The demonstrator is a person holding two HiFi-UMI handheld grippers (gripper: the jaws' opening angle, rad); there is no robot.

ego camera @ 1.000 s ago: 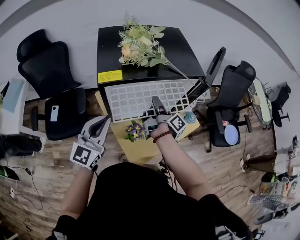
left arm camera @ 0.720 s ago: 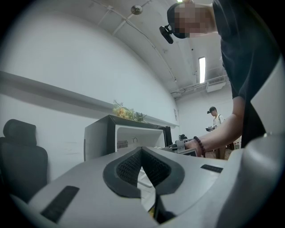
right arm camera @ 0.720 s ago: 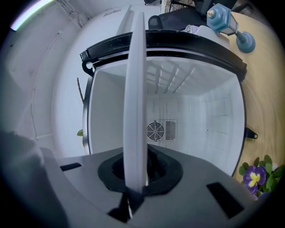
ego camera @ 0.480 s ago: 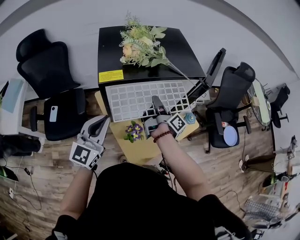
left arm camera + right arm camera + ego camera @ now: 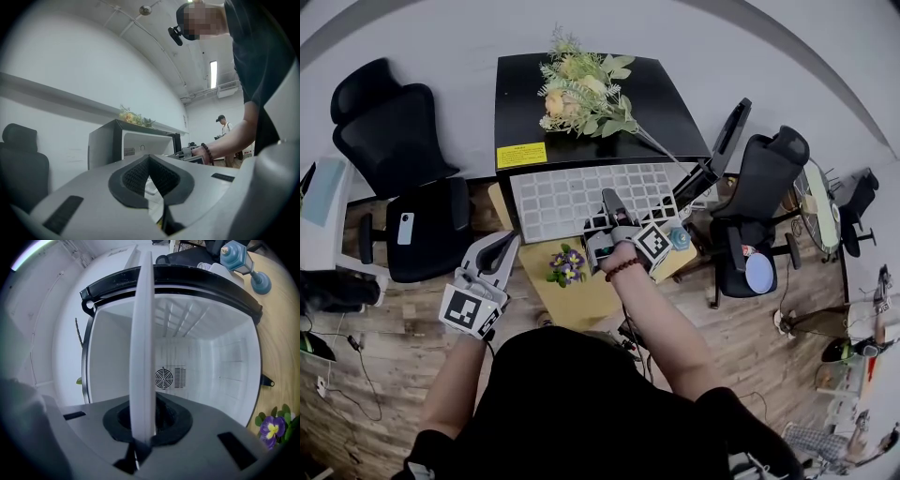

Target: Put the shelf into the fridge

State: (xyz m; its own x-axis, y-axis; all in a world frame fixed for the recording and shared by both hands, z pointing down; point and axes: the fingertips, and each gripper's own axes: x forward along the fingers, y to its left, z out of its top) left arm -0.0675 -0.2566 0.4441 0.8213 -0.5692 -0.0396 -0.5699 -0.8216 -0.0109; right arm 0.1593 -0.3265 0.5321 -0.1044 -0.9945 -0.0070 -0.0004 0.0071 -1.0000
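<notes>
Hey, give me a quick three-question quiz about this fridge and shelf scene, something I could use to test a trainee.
1. Multiple choice: what is the right gripper clamped on? A) a flower bunch B) the white grid shelf C) a phone
2. True or false: the left gripper also grips the white grid shelf.
3. Fill in the blank: in the right gripper view, the fridge door is ____, since the inside walls and the fan grille show.

Key: 1 B. 2 False: its jaws are together on nothing, off to the side. 3 open.
</notes>
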